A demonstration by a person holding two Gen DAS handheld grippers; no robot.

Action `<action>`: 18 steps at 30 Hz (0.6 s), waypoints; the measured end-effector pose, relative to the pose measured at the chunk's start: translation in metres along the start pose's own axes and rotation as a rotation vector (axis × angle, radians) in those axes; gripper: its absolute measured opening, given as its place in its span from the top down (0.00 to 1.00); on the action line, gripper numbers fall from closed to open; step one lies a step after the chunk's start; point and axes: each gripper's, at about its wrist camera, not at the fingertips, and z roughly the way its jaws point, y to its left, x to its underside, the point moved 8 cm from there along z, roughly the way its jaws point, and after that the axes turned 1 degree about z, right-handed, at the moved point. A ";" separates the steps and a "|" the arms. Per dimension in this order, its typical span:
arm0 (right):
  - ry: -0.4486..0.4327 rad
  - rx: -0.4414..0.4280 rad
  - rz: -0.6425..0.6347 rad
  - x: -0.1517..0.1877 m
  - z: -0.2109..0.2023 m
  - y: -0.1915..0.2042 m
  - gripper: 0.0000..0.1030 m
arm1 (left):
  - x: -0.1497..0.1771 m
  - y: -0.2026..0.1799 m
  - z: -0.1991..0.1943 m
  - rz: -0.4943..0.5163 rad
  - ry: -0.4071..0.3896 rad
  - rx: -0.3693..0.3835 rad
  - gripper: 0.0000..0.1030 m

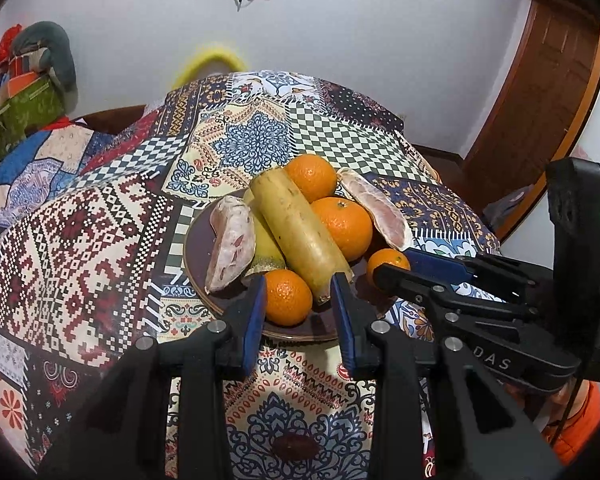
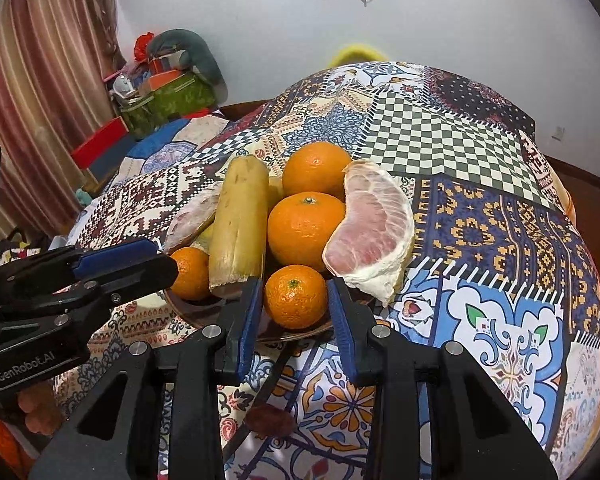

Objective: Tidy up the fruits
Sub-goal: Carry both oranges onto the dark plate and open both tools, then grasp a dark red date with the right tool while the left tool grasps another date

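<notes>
A dark plate point(image 1: 198, 240) point(image 2: 192, 312) carries a heap of fruit: two large oranges point(image 1: 344, 226) point(image 2: 304, 226), a pale yellow peeled stalk point(image 1: 296, 228) point(image 2: 240, 216) and two pomelo segments point(image 1: 230, 240) point(image 2: 370, 228). Two small tangerines lie at the plate's near rim. My left gripper point(image 1: 298, 280) point(image 2: 168, 258) stands narrowly open, and the left tangerine point(image 1: 288, 298) point(image 2: 190, 274) sits just past its tips, apart from the right pad. My right gripper point(image 2: 294, 282) point(image 1: 390, 266) is equally narrow, with the right tangerine point(image 2: 296, 296) point(image 1: 388, 258) at its tips, resting on the plate.
A patchwork cloth point(image 1: 100, 240) point(image 2: 500, 240) covers the round table, which drops away on all sides. A small dark brown oval point(image 1: 294, 446) point(image 2: 270, 420) lies on the cloth near me. Boxes and clutter point(image 1: 20, 100) stand back left, a wooden door point(image 1: 540, 100) right.
</notes>
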 end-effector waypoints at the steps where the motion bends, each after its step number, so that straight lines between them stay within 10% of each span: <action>1: -0.003 -0.004 0.002 0.000 -0.001 0.000 0.69 | 0.000 0.000 -0.002 0.000 -0.001 0.001 0.69; 18: -0.003 0.013 -0.047 0.018 -0.037 0.007 0.68 | 0.009 0.000 -0.045 -0.009 -0.020 -0.016 0.69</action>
